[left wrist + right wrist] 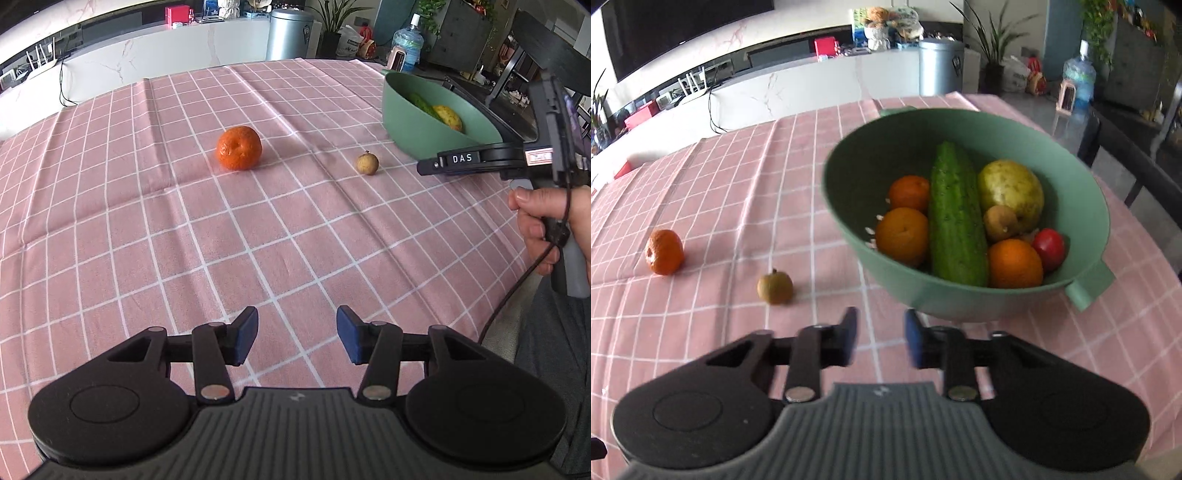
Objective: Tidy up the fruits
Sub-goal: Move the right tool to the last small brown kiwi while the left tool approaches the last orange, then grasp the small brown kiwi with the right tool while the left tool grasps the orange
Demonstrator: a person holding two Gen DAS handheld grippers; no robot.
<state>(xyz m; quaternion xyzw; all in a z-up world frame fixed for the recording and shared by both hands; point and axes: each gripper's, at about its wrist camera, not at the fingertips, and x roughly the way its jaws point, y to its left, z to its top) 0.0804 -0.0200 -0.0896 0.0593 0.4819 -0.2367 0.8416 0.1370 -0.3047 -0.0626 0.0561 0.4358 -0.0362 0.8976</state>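
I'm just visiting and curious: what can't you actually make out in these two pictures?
- Left wrist view: the green bowl wall hides most of its fruit; only the cucumber and a yellow fruit peek out.
- Left wrist view: the right hand-held gripper is seen side-on, so its opening is unclear.
- Right wrist view: the bowl bottom is covered by fruit.
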